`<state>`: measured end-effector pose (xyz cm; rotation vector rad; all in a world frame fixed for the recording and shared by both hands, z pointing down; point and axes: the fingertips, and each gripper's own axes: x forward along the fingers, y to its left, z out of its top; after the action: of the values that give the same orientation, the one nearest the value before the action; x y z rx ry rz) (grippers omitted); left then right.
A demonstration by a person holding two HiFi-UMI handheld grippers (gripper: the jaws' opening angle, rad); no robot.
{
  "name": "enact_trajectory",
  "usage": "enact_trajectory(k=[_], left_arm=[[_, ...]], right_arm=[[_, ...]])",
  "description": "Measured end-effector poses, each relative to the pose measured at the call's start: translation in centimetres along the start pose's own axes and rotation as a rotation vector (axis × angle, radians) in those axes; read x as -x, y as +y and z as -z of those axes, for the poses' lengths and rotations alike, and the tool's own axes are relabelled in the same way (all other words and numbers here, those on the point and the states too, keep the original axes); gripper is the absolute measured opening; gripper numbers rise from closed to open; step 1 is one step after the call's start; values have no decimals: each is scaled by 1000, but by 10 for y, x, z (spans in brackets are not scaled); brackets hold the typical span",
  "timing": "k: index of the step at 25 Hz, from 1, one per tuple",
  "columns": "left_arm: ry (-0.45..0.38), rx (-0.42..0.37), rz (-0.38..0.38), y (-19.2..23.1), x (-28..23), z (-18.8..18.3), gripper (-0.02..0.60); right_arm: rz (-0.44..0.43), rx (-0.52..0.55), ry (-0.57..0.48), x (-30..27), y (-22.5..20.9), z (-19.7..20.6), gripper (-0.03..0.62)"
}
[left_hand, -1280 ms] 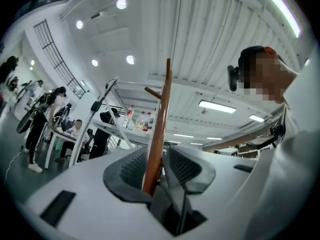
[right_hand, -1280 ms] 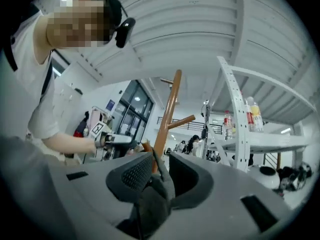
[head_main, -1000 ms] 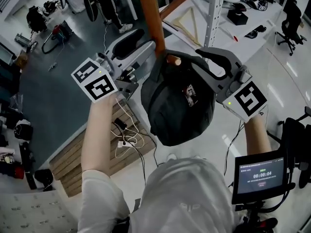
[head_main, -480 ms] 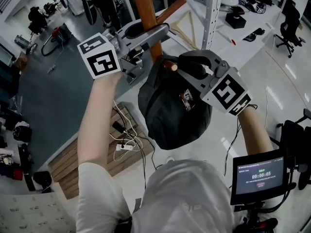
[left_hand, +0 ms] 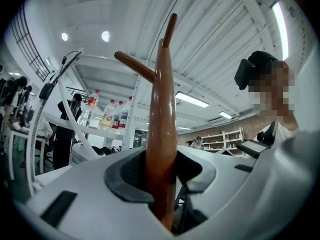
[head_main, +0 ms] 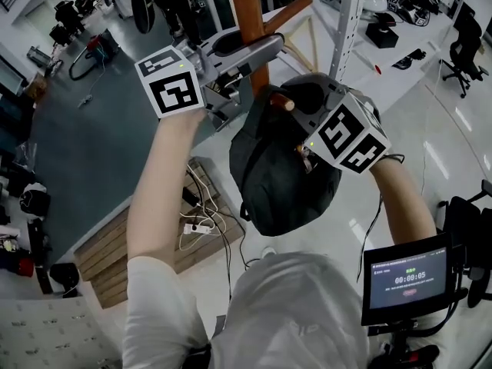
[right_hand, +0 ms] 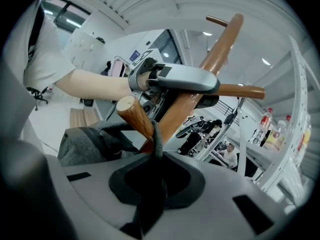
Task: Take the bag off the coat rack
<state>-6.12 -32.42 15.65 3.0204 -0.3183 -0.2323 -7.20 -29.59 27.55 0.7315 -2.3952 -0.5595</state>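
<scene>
Now the left gripper [head_main: 257, 51] clamps the coat rack pole [head_main: 247, 10], its jaws having just been closing on it. Beside the pole, the bag [head_main: 280, 183] hangs by its strap [right_hand: 156, 144] from a slanting peg [right_hand: 135, 116]. The right gripper [right_hand: 155, 180] pinches that strap just below the peg, whose tip pokes past the loop. A white shelf frame [head_main: 347, 21] stands right of the pole, with cables [head_main: 201, 223] and a wooden pallet [head_main: 146, 244] below.

dark grey backpack [head_main: 284, 175]: rounded, soft, hanging upright with bulk below peg; small tag on upper front. top loop [right_hand: 154, 134] hooked over wooden peg [head_main: 281, 101] near its rounded tip, pulled taut. coat rack [head_main: 248, 14]: reddish-brown wooden post, upright, slim pegs angling upward at several heights. Backpack hangs just beside post, on the side toward the wearer.
</scene>
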Motion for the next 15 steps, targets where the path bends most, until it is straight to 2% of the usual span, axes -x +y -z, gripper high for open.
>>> enact_trajectory(k=[3, 8, 15], left_arm=[[-22, 0, 3, 2, 2, 0, 141], [-36, -2, 13, 2, 2, -1, 141], [-22, -2, 35, 0, 0, 0, 141]], right_arm=[[7, -59, -59, -3, -1, -2, 40], [99, -39, -84, -1, -5, -4, 38], [118, -171, -115, 6, -12, -9, 38]])
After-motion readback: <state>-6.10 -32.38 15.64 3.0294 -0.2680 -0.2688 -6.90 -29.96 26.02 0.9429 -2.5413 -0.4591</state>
